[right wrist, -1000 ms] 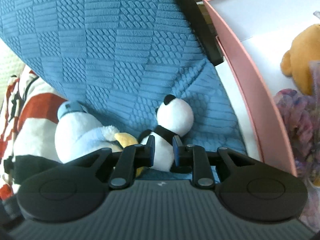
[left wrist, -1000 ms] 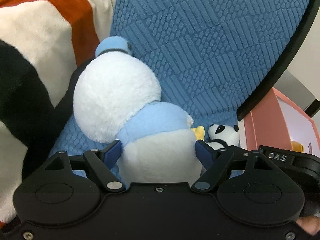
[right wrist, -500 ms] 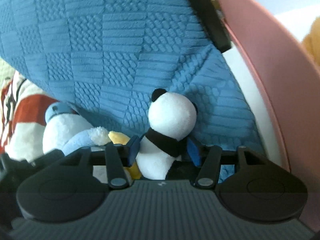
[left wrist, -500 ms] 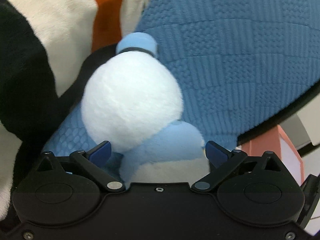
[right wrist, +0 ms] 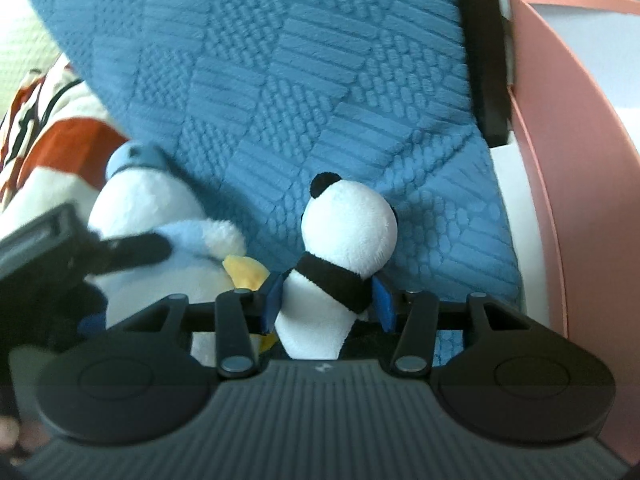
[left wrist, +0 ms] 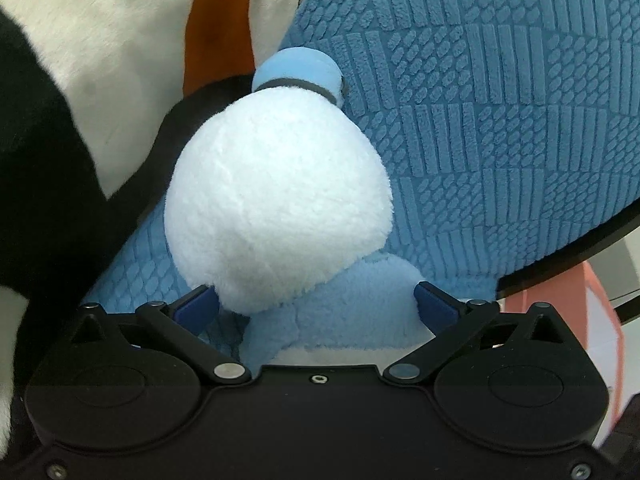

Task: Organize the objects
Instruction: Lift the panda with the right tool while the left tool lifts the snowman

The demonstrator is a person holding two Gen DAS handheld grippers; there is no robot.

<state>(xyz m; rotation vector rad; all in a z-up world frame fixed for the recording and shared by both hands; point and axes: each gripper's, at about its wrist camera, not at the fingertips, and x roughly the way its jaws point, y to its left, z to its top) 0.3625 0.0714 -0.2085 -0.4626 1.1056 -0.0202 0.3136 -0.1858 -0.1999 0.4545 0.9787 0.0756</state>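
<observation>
A white and light-blue plush duck [left wrist: 276,208] with a blue cap sits on the blue textured cushion [left wrist: 500,92]. My left gripper [left wrist: 316,304] is open wide, its blue pads on either side of the duck's body. The duck also shows in the right wrist view [right wrist: 160,216], with the left gripper's finger across it. A small panda plush [right wrist: 344,240] sits against the cushion [right wrist: 320,80]. My right gripper [right wrist: 328,304] is open, its blue pads flanking the panda's body without squeezing it.
A striped white, black and orange blanket [left wrist: 80,80] lies to the left of the duck. A pink box [right wrist: 568,152] stands to the right of the cushion, beside the panda. A black frame edge [right wrist: 484,60] borders the cushion.
Both grippers opened wider. The right one let go of the panda, which stays between its pads. The left one pushed in closer around the duck.
</observation>
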